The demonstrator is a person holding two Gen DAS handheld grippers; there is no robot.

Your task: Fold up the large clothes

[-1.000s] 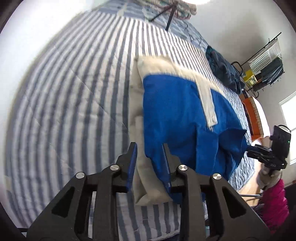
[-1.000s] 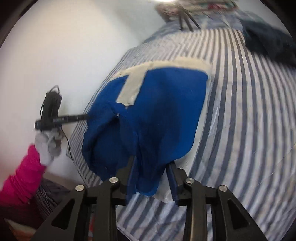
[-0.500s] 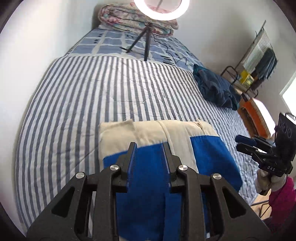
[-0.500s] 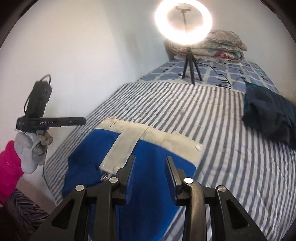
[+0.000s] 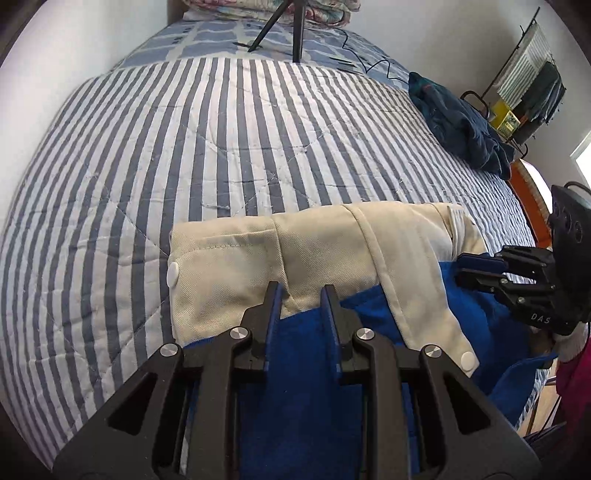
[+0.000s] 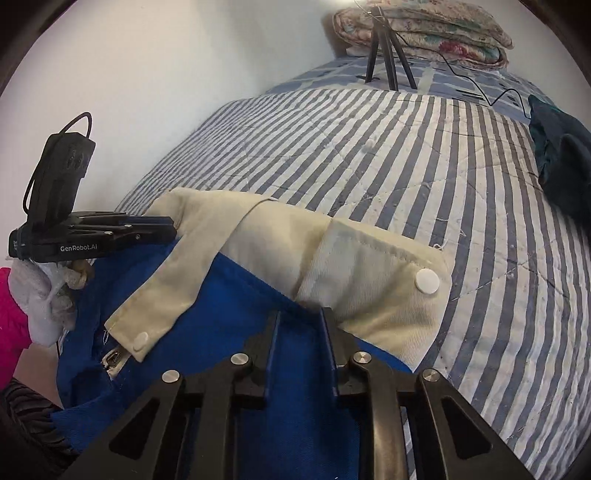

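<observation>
We see a bed covered by a blue-and-white striped quilt (image 5: 229,147), which fills most of both wrist views. On its near part lies the large blue garment with a cream waistband and cream button placket (image 5: 325,251), folded over so the cream band runs across the quilt and the blue cloth falls toward us. A crumpled dark teal garment (image 5: 458,122) lies well apart on the far right side of the bed. At the head of the bed a folded floral blanket (image 6: 424,29) rests behind a black tripod (image 6: 386,51).

Our left hand-held gripper (image 5: 301,295) sits low over the blue cloth; its jaws stand a little apart with blue cloth showing in the gap, though we cannot tell whether they pinch it. Our right hand-held gripper (image 6: 300,321) looks the same, its tips at the edge where blue meets cream, and whether it grips the cloth is equally unclear. A white round button (image 6: 427,281) sits near the waistband's corner.
</observation>
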